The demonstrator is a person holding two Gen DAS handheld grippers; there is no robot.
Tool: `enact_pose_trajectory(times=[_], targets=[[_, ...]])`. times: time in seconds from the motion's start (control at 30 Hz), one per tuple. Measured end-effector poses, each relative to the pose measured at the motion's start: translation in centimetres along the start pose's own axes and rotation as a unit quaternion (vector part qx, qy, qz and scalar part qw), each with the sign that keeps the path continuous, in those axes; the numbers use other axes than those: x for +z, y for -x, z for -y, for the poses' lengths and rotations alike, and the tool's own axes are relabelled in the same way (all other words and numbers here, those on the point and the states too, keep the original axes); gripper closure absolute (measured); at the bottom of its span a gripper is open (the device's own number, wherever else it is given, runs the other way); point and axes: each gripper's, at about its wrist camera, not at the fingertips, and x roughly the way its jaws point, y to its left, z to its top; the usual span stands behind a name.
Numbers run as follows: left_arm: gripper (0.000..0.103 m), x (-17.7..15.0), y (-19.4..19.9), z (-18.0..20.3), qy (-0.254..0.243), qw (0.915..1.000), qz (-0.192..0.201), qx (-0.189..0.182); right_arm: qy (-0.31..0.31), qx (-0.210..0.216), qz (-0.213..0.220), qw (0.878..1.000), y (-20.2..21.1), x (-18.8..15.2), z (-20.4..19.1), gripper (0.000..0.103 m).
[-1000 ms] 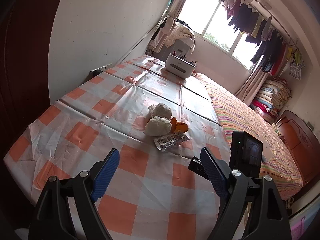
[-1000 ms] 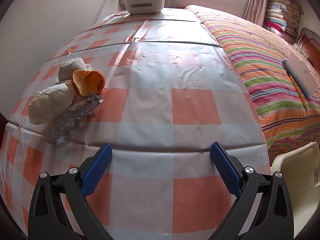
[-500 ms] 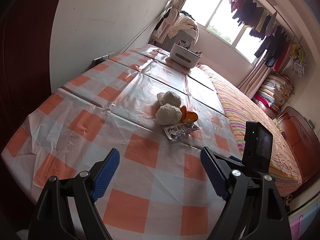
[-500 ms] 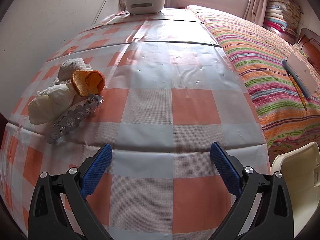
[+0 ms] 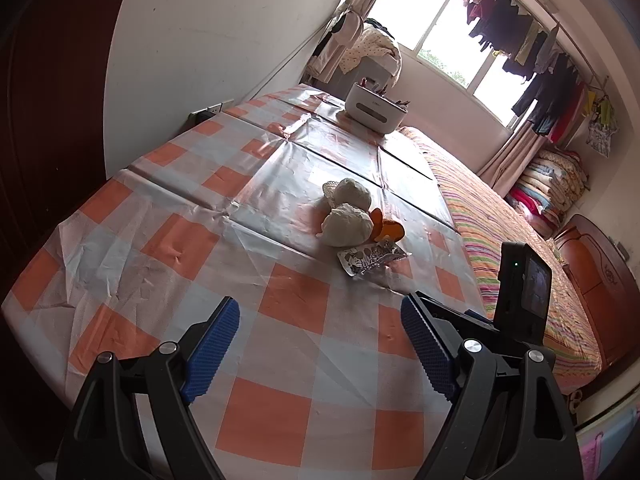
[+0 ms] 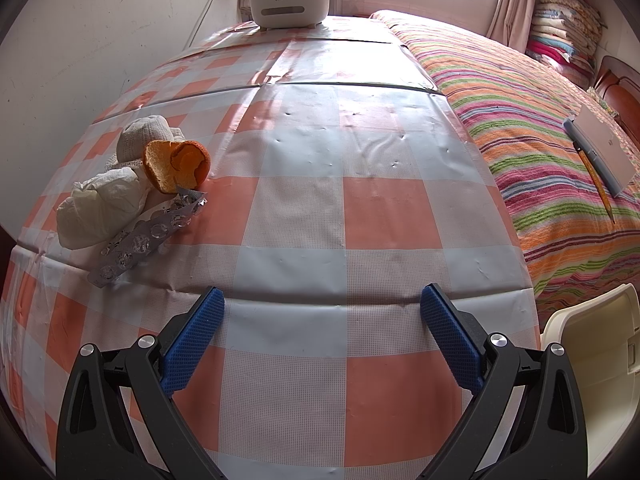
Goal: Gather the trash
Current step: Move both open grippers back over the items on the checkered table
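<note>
A small pile of trash lies on the checked tablecloth [image 5: 288,320]: two crumpled white tissue balls [image 5: 347,225] [image 6: 100,208], an orange peel [image 5: 384,229] [image 6: 176,164] and an empty silver blister pack [image 5: 372,260] [image 6: 148,236]. My left gripper [image 5: 320,320] hangs open over the near part of the table, short of the pile, with nothing between its blue pads. My right gripper [image 6: 320,308] is open too, empty, with the pile off to its left.
A white caddy [image 5: 374,114] [image 6: 290,4] stands at the table's far end. A striped bed [image 6: 520,120] runs along the right side, a notebook and pencil [image 6: 600,156] on it. A cream bin [image 6: 592,356] sits at lower right. A wall borders the left.
The left gripper has dropped a little and shifted, so the trash pile sits further right and higher in its view. The right gripper's view is unchanged.
</note>
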Motion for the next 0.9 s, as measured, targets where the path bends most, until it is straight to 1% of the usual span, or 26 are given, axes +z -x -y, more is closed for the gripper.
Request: enact_pose_trajectory(times=[0.63,0.9], targets=[[0.022,-0.2,-0.5,-0.9,0.009,0.9999,-0.008,0.0,0.0,0.0,0.0,1.0,0.0,0.0,0.0,0.006],[0.022,0.6,-0.8,-0.9,0.006,1.0,0.001,0.005,0.0,0.0,0.0,1.0,0.0,0.0,0.0,0.006]])
